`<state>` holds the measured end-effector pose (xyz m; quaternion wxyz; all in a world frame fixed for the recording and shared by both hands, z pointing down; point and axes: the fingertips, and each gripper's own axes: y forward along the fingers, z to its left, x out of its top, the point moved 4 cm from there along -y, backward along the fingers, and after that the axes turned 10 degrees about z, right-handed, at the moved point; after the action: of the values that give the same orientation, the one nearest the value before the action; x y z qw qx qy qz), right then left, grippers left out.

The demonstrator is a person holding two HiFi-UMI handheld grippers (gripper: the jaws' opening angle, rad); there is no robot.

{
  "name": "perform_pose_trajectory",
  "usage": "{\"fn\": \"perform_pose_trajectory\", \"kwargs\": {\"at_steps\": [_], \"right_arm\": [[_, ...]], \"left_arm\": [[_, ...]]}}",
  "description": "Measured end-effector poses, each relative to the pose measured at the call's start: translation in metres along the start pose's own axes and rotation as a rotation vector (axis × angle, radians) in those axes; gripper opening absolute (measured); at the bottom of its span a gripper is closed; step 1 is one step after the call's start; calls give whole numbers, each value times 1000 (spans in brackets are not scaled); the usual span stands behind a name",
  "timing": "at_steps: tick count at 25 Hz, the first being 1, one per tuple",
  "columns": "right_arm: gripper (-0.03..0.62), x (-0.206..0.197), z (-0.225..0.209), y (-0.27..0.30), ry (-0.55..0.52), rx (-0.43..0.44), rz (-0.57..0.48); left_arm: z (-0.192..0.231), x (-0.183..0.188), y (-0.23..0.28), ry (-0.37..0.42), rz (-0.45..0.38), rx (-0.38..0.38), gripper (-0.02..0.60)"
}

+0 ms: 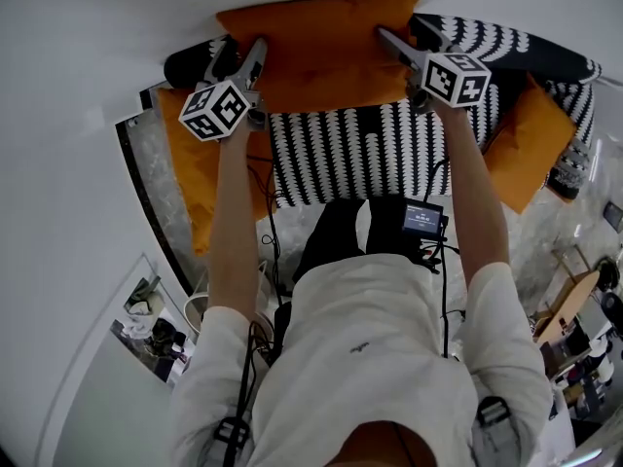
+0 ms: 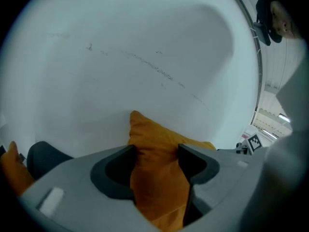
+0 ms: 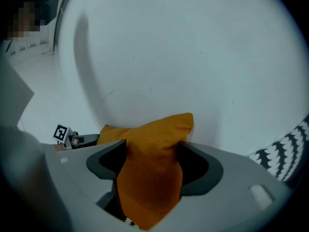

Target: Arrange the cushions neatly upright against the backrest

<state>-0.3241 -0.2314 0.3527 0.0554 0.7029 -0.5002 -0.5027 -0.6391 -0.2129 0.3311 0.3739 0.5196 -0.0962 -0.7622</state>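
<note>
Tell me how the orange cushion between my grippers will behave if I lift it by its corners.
Probably soft and floppy: the orange cushion creases and bunches where its corners sit between the jaws of the left gripper and right gripper. Likely light for its size, since it looks plump and fabric-covered. Being that soft, it may slump if unsupported.

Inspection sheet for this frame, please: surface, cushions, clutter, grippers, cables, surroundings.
Surface: sofa cover, black-and-white pattern, mostly bare.
Job's things: orange cushion upright against the white wall; second cushion and third cushion, also orange, at the seat's ends.
Clutter: nothing seen on the seat.
Grippers: left gripper shut on the orange cushion's corner; right gripper open, the other corner between its jaws.
Cables: black cable down the person's right side.
Surroundings: marble floor.
</note>
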Motion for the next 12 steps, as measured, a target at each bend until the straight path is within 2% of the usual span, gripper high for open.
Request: {"fn": "perform_pose_trajectory", "kwargs": {"at_steps": [6,9,12], "right_arm": [[224,-1,9,-1,-96,-18,48],[187,-1,20,-12,-187,-68,8],[184,2,32,-23,-278,-104,-48]], "left_arm": [[-10,1,0,72,8,-11,181],[-20,3,-9,137,-47,-3,142],[-27,8,-17,208,-109,16,114]]}}
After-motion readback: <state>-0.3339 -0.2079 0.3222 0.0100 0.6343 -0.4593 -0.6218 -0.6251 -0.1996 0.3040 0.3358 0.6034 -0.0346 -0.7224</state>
